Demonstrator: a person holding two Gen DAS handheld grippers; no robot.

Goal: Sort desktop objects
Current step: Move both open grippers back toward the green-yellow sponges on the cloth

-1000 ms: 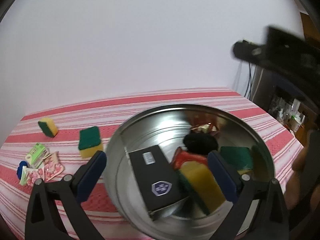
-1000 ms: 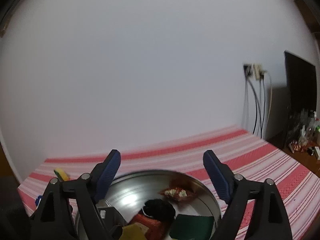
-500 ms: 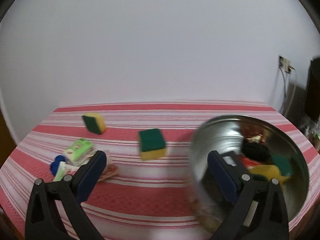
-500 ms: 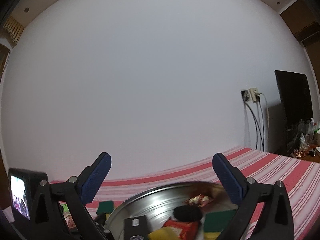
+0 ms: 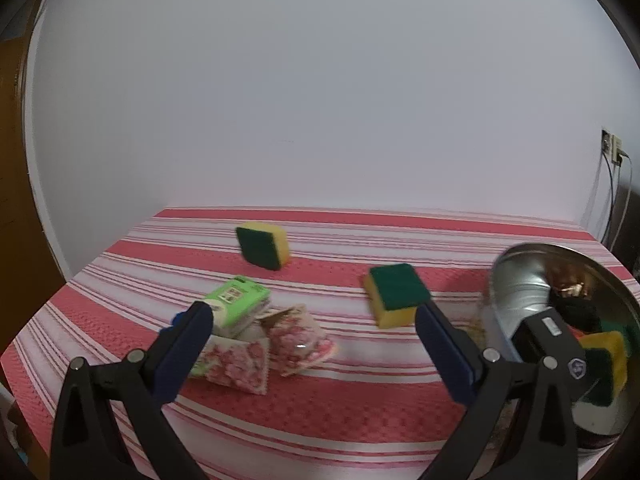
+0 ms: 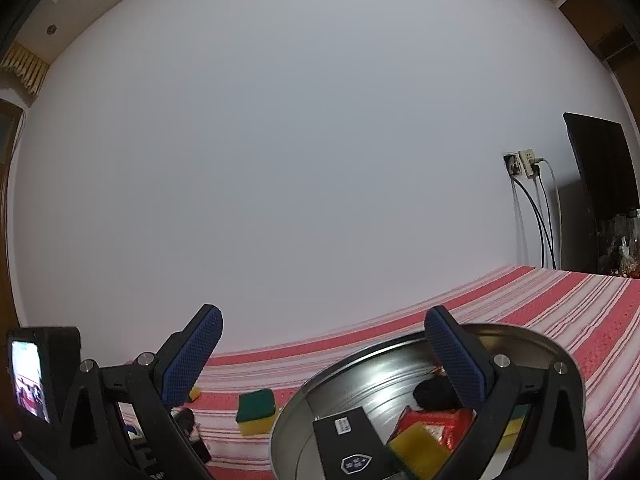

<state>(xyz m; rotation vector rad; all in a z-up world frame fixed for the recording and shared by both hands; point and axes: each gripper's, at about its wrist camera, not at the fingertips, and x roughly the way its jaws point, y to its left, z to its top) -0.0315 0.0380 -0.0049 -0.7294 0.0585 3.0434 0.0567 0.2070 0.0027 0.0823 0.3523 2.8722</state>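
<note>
While both hover open, left gripper (image 5: 310, 344) faces tissue packets (image 5: 264, 340).

No readable text, black box (image 6: 352, 446) with shield emblem and small white label, print illegible

We see the left gripper (image 5: 310, 346) and right gripper (image 6: 322, 354) alike: black triangular plastic arms, silver round screw heads at the joints, and blue finger pads (image 5: 182, 350) with a fine dotted texture.

2 loose sponges (image 5: 263, 245) (image 5: 396, 295), 1 basin (image 5: 516, 288).
</note>
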